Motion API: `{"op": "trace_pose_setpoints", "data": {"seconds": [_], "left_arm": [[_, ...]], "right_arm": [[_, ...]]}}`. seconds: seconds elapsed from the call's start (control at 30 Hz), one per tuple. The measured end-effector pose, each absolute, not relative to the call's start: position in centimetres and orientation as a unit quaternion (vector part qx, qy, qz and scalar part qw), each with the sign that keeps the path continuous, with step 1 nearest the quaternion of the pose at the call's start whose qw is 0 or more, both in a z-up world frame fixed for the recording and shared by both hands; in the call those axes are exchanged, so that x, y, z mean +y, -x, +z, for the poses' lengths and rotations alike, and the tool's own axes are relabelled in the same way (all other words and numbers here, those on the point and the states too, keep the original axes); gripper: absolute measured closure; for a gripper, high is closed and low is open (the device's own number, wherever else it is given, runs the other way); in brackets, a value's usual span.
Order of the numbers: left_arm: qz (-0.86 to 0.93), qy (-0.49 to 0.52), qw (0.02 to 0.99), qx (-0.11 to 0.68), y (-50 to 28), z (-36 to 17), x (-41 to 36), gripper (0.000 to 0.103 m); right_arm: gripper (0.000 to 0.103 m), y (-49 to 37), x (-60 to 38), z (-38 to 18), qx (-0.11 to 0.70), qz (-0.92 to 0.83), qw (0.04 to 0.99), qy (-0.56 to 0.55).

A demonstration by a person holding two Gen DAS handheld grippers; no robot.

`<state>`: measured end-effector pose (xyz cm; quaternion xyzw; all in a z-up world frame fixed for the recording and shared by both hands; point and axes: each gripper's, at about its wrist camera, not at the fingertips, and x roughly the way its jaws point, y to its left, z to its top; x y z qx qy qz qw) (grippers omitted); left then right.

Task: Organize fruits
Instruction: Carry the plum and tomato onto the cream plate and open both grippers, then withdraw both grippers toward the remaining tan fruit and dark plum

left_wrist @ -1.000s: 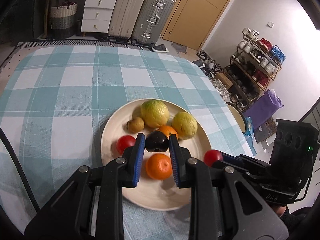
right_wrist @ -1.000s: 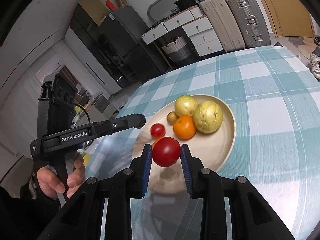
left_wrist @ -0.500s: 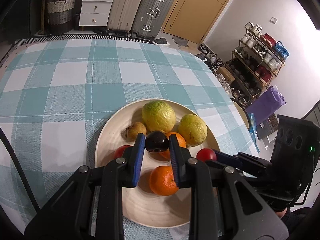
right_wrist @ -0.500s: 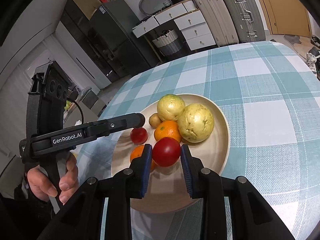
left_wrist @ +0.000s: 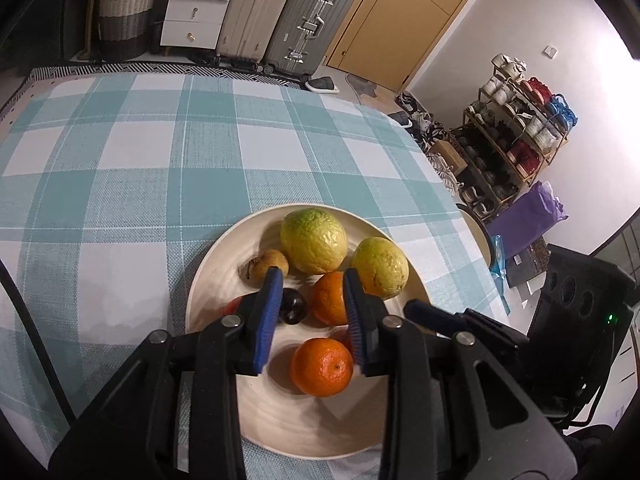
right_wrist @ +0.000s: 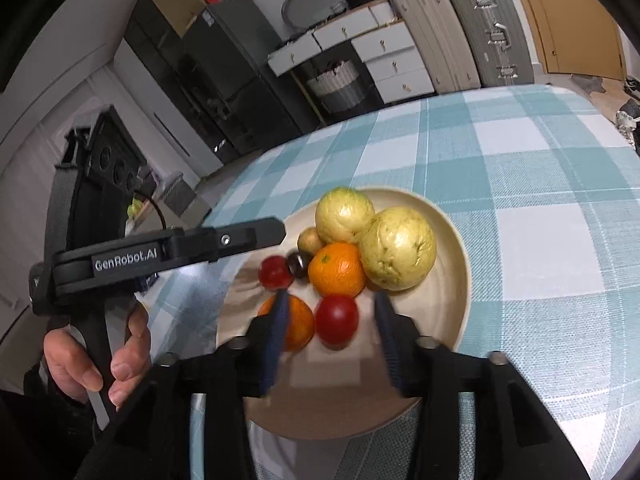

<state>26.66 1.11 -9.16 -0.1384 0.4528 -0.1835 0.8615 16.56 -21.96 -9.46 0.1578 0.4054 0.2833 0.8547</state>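
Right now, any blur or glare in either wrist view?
Right wrist view: the right gripper and its fingers are motion-smeared, and the red fruit between them is soft. Left wrist view: sharp on the plate, wall blown out at upper right, dark fisheye corners.

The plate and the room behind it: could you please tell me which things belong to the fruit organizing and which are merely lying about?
Belongs to the job:
- plate
- two yellow-green fruits
- two oranges
- red fruit
- dark plum
- small brown fruit

Just lying about:
- suitcases
- drawers
- woven basket
- shoe rack
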Motion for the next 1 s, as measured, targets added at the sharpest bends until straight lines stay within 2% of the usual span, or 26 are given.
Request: {"op": "trace_pose_setpoints", "data": {"seconds": [0.53,0.63,0.7,0.83,1.0], "left_arm": [[-0.158,0.122,0.879,0.433,-21.1,-6.3,1.8,0.067],[-0.149,0.119,0.882,0.431,-19.7,-6.0,1.8,0.057],[-0.14,0.115,0.884,0.431,-18.8,-6.0,1.7,0.042],[-0.128,0.094,0.889,0.431,-16.8,-6.2,1.0,0.039],[-0.114,0.078,0.887,0.44,-14.7,-6.6,0.2,0.023]], "right_arm": [[0.049,-12.1,-24.1,-6.7,0.385,0.257,0.874,-0.151],[0.046,-11.3,-24.3,-6.4,0.384,0.251,0.875,-0.152],[0.04,-10.7,-24.5,-6.1,0.382,0.246,0.878,-0.15],[0.033,-9.6,-24.7,-5.5,0.376,0.235,0.885,-0.144],[0.018,-8.3,-25.1,-4.8,0.371,0.217,0.894,-0.128]]}}
